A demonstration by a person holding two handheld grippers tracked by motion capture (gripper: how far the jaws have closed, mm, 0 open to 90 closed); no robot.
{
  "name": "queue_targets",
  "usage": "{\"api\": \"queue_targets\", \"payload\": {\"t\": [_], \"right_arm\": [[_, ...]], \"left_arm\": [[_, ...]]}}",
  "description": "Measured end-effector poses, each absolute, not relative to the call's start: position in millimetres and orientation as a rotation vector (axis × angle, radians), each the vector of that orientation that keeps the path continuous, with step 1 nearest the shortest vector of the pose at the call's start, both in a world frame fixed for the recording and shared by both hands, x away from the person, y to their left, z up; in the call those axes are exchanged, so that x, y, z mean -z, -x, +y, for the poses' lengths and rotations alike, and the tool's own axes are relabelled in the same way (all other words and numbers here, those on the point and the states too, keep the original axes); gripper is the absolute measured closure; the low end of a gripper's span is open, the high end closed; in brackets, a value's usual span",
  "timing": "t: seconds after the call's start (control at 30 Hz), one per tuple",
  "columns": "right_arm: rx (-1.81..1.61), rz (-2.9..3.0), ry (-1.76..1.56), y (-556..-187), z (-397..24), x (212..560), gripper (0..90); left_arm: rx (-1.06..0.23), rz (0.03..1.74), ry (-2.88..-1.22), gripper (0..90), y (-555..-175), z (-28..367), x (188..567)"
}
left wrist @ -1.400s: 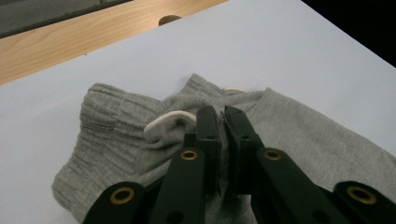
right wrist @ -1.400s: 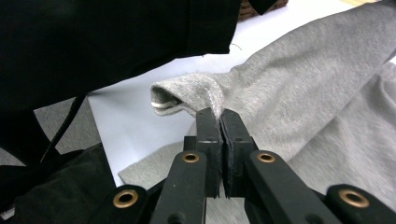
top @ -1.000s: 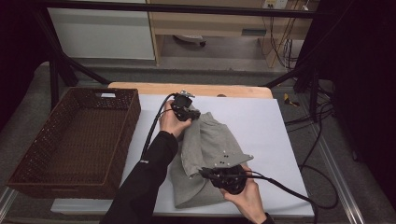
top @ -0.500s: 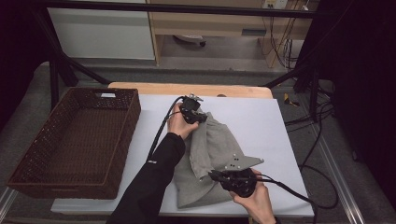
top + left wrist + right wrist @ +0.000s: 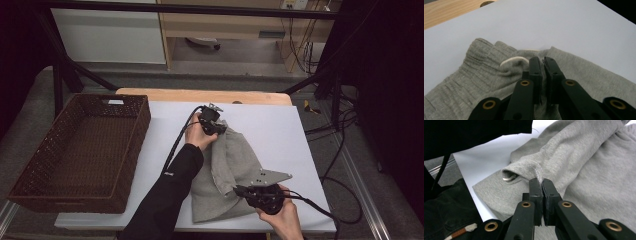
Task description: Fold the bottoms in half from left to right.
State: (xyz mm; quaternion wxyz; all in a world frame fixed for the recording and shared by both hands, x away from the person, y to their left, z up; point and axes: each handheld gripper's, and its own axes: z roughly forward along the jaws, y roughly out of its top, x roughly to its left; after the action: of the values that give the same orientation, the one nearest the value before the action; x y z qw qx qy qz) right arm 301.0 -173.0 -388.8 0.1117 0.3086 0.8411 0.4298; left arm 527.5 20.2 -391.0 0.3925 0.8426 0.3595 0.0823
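Observation:
A grey sweat garment [image 5: 227,175] with a ribbed waistband and a white drawstring [image 5: 514,60] lies partly folded on the white table top [image 5: 270,130]. My left gripper [image 5: 220,129] is at the garment's far end, shut on the cloth by the waistband [image 5: 542,62]. My right gripper [image 5: 239,190] is at the near end, shut on a fold of the grey cloth [image 5: 541,181] and lifting it a little off the layer below. A dark sleeve [image 5: 167,195] reaches across the garment's left side.
A dark wicker basket [image 5: 80,150] stands at the table's left end. Black cables [image 5: 325,210] trail from both grippers. A wooden edge [image 5: 200,95] runs along the table's far side. A metal frame and cabinets stand beyond.
Both hands have carried the garment to the right and slightly down. The left gripper now sits farther right on the table; the right one has moved right near the front edge.

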Motion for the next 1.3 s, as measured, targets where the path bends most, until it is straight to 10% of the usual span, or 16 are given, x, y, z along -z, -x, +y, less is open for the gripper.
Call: {"api": "queue_targets", "payload": {"t": [0.53,1.0,1.3], "right_arm": [[-1.136,2.543,-0.943,-298.2,-185.0,416.8,83.9],[-1.241,2.380,-0.981,-300.4,-185.2,404.9,27.4],[-1.245,2.355,-1.024,-311.4,-175.1,409.8,15.6]], "left_arm": [[-0.179,0.901,-2.144,71.9,-526.3,16.1,403.1],[-0.216,0.949,-2.119,14.5,-505.4,53.3,386.0],[-0.217,0.936,-2.110,9.7,-480.3,82.7,382.1]]}}
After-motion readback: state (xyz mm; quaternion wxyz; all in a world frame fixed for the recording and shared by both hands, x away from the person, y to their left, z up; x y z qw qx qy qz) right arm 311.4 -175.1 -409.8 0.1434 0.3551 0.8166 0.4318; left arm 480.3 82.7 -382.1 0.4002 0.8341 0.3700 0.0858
